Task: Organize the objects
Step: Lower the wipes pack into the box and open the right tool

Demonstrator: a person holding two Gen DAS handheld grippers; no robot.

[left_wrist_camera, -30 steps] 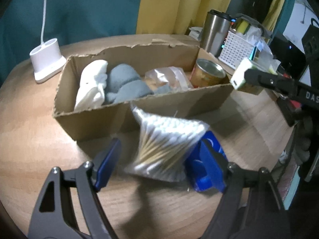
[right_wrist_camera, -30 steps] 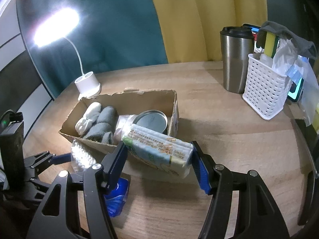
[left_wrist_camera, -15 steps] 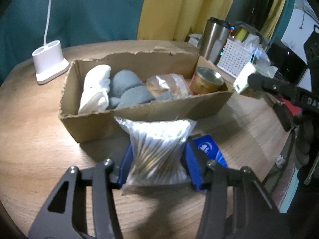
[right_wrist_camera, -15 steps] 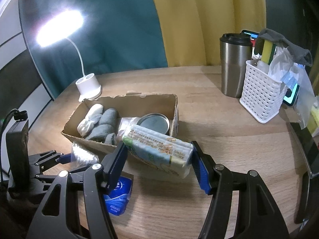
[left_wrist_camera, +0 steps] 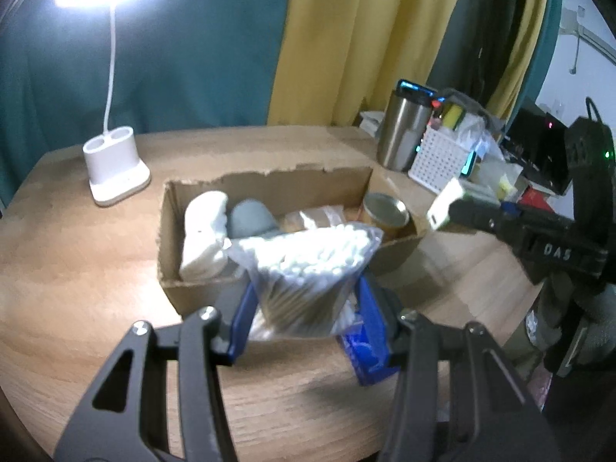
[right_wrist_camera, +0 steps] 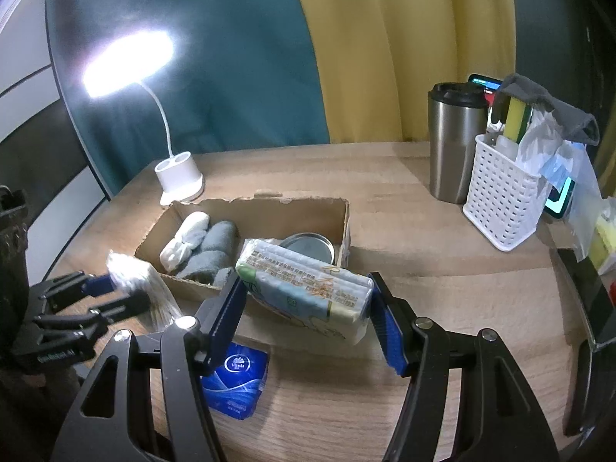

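My left gripper (left_wrist_camera: 306, 315) is shut on a clear bag of cotton swabs (left_wrist_camera: 308, 265) and holds it off the table, just in front of the open cardboard box (left_wrist_camera: 269, 183). The box holds white socks (left_wrist_camera: 204, 227), grey socks (left_wrist_camera: 250, 219), a plastic packet and a tin can (left_wrist_camera: 385, 211). My right gripper (right_wrist_camera: 306, 312) is shut on a green and blue pack of tissues (right_wrist_camera: 308, 288), held above the box's (right_wrist_camera: 269, 211) near right corner. A small blue tissue pack (right_wrist_camera: 236, 381) lies on the wooden table under the grippers.
A lit white desk lamp (right_wrist_camera: 181, 181) stands behind the box at the left. A steel tumbler (right_wrist_camera: 454, 146) and a full white plastic basket (right_wrist_camera: 504, 208) stand at the back right. Dark devices lie along the table's right edge.
My left gripper's jaws closed on the bag of cotton swabs, then lifted it off the table towards the box. My right gripper has kept still with the tissue pack.
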